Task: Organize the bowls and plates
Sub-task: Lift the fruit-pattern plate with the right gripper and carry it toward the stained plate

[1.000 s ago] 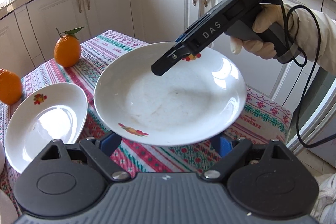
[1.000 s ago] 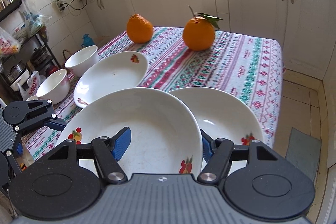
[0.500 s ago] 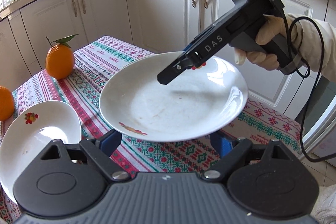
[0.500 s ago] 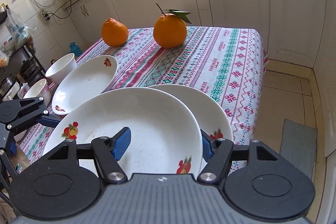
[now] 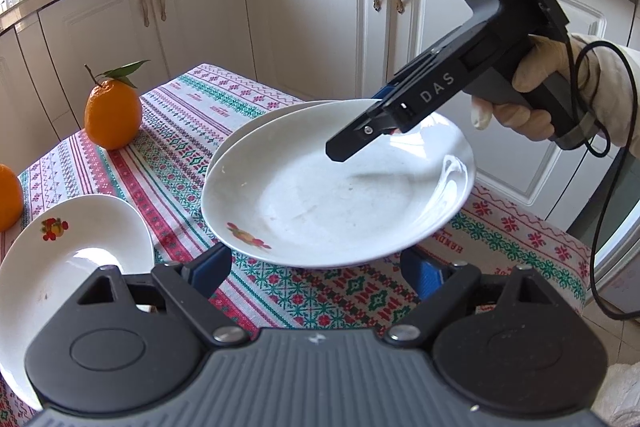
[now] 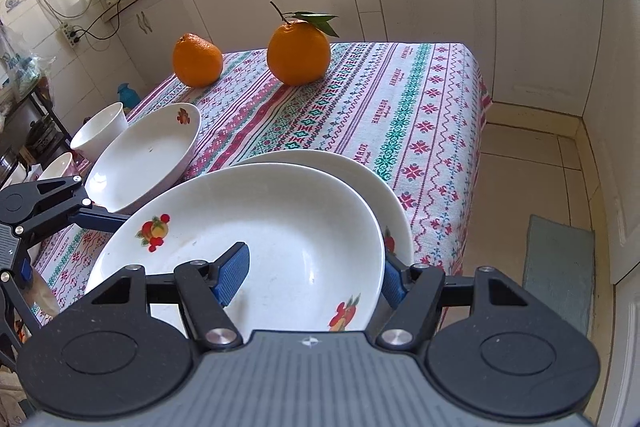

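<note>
Carrying a white plate [image 6: 256, 239] by its near rim, the right gripper [image 6: 312, 279] has one blue pad inside the dish and the other outside under the edge; compared with a second ago the plate now hangs over the second plate [image 6: 360, 175] lying at the table's near corner, covering far more of it than before, and in the left view that lower plate, hidden earlier, now peeps out as a thin crescent behind the carried one. I judge the stacking step nearly done: the held plate sits tilted above its mate, not yet nested, so lowering and levelling remain before letting go. The left gripper [image 5: 316, 275] stands wide and empty, its pads apart just under the carried plate's near edge and touching nothing that I can see; it could get in the way if the plate comes down on that side. Further left on the tablecloth [image 6: 400, 107] lies a third plate [image 6: 148, 159], apart from the pair and yet to be gathered. Beyond it, at the table's left edge, stand a white bowl [image 6: 102, 131] and a second bowl [image 6: 60, 163] mostly cut off by the left gripper's arm. Farthest back rest two oranges, one leafy [image 6: 298, 53] and one bare [image 6: 197, 60], well clear of the stack
</note>
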A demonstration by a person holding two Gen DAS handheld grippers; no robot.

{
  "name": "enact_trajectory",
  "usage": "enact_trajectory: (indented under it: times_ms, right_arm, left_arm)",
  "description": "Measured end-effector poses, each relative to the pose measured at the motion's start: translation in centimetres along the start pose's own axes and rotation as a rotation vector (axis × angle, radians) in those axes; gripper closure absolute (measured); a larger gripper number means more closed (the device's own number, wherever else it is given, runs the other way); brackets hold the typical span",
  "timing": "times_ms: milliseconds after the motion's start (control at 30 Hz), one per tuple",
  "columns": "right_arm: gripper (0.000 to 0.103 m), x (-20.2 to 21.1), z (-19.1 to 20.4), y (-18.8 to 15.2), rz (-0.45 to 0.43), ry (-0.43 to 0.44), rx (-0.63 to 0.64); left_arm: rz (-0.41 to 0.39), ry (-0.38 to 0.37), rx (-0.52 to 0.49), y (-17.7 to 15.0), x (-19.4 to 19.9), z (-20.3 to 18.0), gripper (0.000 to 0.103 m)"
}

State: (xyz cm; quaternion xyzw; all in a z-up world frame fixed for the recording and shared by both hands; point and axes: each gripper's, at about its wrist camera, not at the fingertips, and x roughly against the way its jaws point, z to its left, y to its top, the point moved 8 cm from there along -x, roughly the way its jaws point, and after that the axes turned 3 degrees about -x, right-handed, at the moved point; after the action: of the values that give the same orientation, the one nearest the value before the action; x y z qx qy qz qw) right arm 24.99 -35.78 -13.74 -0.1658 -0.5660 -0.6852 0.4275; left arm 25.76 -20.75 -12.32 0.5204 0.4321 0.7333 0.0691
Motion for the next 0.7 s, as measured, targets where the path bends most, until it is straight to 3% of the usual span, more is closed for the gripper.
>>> enact_trajectory:
  times_ms: [433, 700]
  right_arm:
    - [0.030, 2.0, 0.3, -0.3, -0.013, -0.059, 0.002]
    - [0.024, 2.2, 1.2, -0.7, -0.003, -0.116, 0.028]
  left_arm:
    - [-0.028, -0.008, -0.004, 0.2, 0.0, -0.4, 0.012]
    - [-0.067, 0.018, 0.018, 0.1, 1.7, -0.9, 0.012]
